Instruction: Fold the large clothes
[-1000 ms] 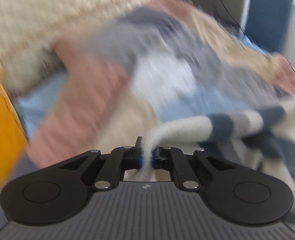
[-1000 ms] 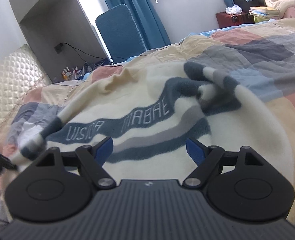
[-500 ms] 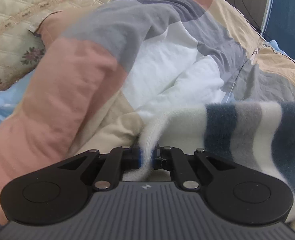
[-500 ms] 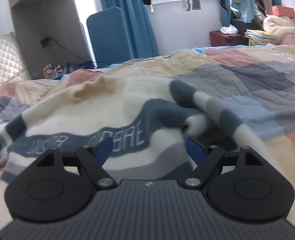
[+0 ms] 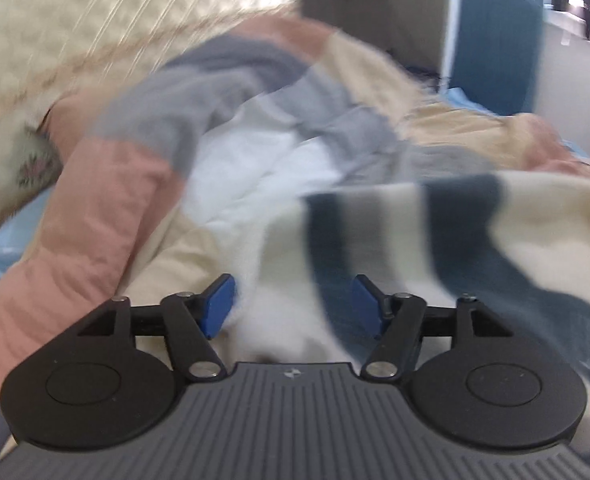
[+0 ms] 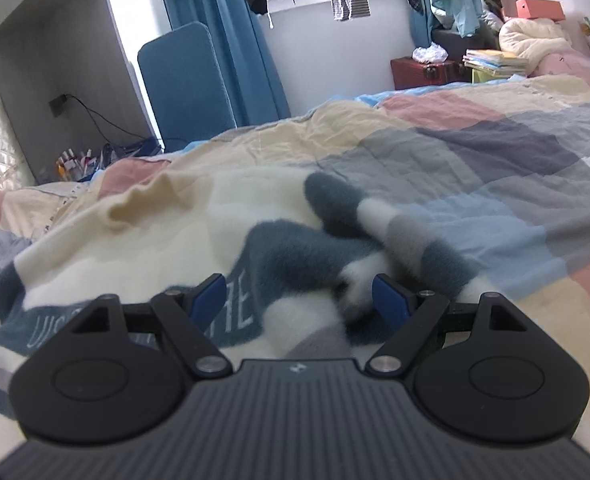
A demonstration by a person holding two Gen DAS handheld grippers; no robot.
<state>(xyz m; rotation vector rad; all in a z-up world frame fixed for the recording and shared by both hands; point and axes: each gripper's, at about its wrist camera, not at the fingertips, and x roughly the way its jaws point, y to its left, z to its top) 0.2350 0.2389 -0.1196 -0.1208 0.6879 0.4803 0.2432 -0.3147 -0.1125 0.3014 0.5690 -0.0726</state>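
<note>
- Fluffy cream fleece garment with navy and grey stripes point(image 6: 143, 232) lies spread on the pastel patchwork quilt point(image 6: 495, 152) of the bed.
- My left gripper point(image 5: 293, 304): fingers just sprang apart, cuff end loose between them, no pinch.
- My right gripper point(image 6: 301, 298): fingers spread, nothing gripped, over the bunched striped sleeve point(image 6: 379, 232).
- Back left out straight, don't drag pile.
- Next pinch: the sleeve end, both layers.
</note>
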